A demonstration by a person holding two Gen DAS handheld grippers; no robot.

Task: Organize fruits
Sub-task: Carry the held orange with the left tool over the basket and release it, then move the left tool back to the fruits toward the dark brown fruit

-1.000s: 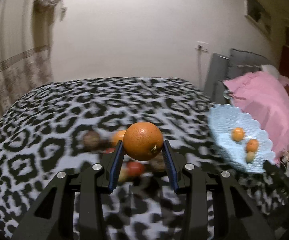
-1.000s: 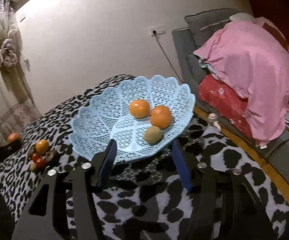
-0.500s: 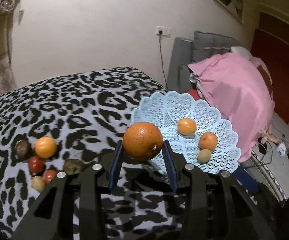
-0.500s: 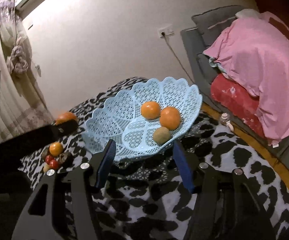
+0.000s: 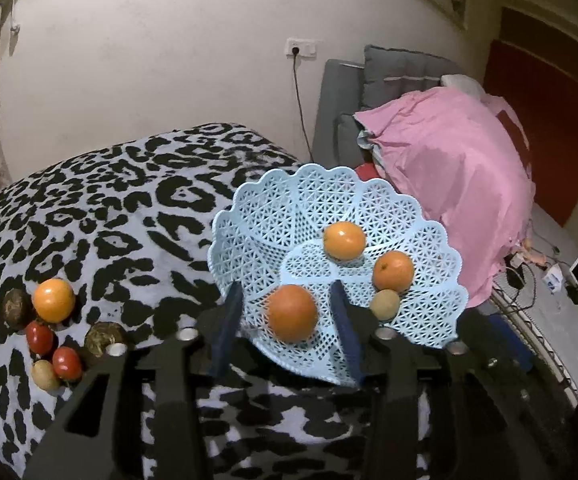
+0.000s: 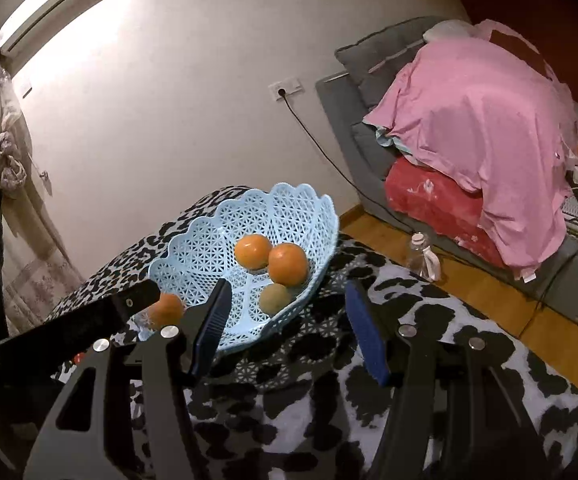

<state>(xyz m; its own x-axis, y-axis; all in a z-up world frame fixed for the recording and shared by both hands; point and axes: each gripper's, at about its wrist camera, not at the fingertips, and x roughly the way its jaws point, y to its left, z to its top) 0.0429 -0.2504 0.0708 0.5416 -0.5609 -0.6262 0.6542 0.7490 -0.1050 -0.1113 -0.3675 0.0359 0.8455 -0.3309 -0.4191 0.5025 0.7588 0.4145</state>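
My left gripper (image 5: 285, 295) hangs over the near edge of the light blue lattice basket (image 5: 369, 200), and its jaws are opening. A large orange (image 5: 292, 316) sits between the blue pads with a gap on each side, low against the basket's mesh. Two smaller oranges (image 5: 344, 240) (image 5: 393, 271) and a brownish-green fruit (image 5: 385, 304) lie in the basket. My right gripper (image 6: 289, 296) is open and empty, just short of the basket (image 6: 209, 240). In the right wrist view the left gripper's black finger (image 6: 129, 308) hides part of the large orange (image 6: 167, 310).
A pile of fruit lies on the leopard-print bedspread (image 5: 129, 200) at the left: an orange (image 5: 53, 300), two red fruits (image 5: 39, 337), brown ones (image 5: 105, 338). A pink cloth (image 6: 481, 128) covers the grey sofa. A plastic bottle (image 6: 421, 256) stands on the floor.
The left gripper swung from the fruit pile to the basket with the orange. Its jaws have parted and the orange sits lower between them. The right gripper barely moved.
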